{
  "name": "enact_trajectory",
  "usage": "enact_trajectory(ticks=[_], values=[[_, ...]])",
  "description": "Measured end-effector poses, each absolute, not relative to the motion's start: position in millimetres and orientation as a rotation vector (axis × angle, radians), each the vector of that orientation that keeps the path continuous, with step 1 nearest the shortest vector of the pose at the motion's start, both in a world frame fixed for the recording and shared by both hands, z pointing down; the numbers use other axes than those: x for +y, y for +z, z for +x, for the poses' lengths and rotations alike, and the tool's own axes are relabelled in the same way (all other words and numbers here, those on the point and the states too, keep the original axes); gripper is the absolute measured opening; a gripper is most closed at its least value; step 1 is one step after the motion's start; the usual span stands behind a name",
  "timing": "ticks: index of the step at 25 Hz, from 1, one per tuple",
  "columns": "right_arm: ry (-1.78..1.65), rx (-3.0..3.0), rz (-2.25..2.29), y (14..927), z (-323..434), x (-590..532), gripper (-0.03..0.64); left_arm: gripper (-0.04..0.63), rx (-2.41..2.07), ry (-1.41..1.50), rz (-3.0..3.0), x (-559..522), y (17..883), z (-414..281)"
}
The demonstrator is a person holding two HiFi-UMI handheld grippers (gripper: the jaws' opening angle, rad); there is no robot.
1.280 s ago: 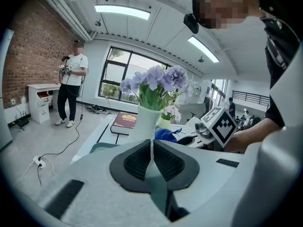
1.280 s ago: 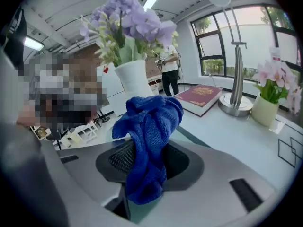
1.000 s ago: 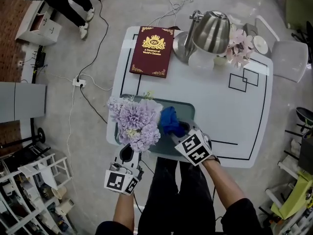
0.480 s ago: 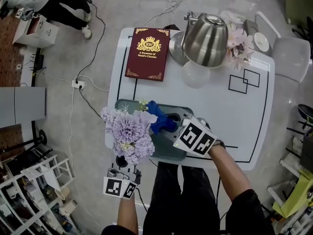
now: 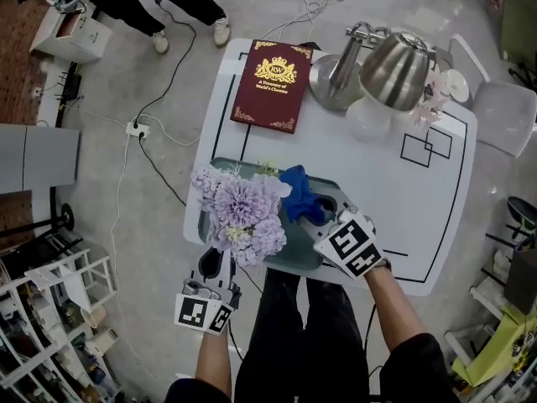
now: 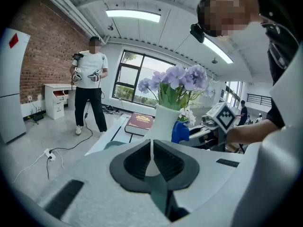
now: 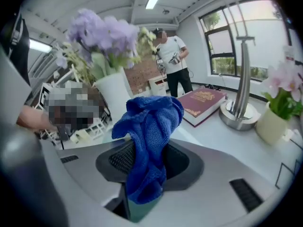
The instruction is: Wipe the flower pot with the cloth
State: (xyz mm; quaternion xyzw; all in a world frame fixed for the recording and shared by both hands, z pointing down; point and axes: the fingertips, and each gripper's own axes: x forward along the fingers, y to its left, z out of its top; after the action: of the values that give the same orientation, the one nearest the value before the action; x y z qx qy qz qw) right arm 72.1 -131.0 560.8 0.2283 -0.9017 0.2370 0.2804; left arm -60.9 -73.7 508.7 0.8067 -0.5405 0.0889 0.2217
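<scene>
A white flower pot (image 6: 163, 122) holds purple flowers (image 5: 239, 212) and hangs over the teal tray (image 5: 329, 185). My left gripper (image 5: 216, 263) is shut on the pot's lower part, and a white sliver of the pot shows between the pads in the left gripper view. In the head view the blooms hide the pot. My right gripper (image 5: 317, 218) is shut on a bunched blue cloth (image 7: 151, 126). The cloth (image 5: 302, 196) sits right beside the flowers on their right. In the right gripper view the pot (image 7: 116, 96) stands just left of the cloth.
A dark red book (image 5: 273, 74) lies at the white table's (image 5: 419, 217) far left. A metal lamp (image 5: 394, 65) and a small pot of pink flowers (image 5: 436, 91) stand at the far right. A person (image 6: 90, 86) stands on the floor beyond the table. Cables (image 5: 159, 133) run left of it.
Both grippers keep their hold. The pot and cloth have shifted slightly over the tray while staying side by side, and the head view itself has swung a little.
</scene>
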Motion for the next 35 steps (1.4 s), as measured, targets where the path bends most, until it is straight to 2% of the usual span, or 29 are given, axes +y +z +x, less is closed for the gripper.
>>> enact_trajectory(ticks=[4,9,16,22,27,30,35], values=[[0.788,-2.521,0.749,529.8,59.7,-98.5,0.137,0.023,-1.505,0.206,2.259,-71.7,492.6,-71.4],[0.774,-2.422,0.825,565.0,34.7,-70.9,0.137,0.023,-1.418,0.168,2.308,-74.3,491.8,-88.5],[0.86,-2.185,1.033,609.3,49.4,-59.4,0.137,0.023,-1.223,0.232,2.439,-84.2,504.3,-110.4],[0.89,-2.271,1.171,549.6,10.5,-27.5,0.137,0.023,-1.158,0.21,2.501,-88.8,498.3,-131.8],[0.684,-2.366,1.128,517.6,-50.6,-29.5,0.137,0.023,-1.117,0.168,2.52,-88.7,495.2,-144.9],[0.644,-2.315,1.131,536.8,-62.3,-45.1,0.137,0.014,-1.108,0.169,2.521,-85.2,496.9,-152.8],[0.765,-2.209,1.156,573.5,-55.3,-56.3,0.137,0.006,-1.116,0.169,2.512,-81.3,501.2,-169.2]])
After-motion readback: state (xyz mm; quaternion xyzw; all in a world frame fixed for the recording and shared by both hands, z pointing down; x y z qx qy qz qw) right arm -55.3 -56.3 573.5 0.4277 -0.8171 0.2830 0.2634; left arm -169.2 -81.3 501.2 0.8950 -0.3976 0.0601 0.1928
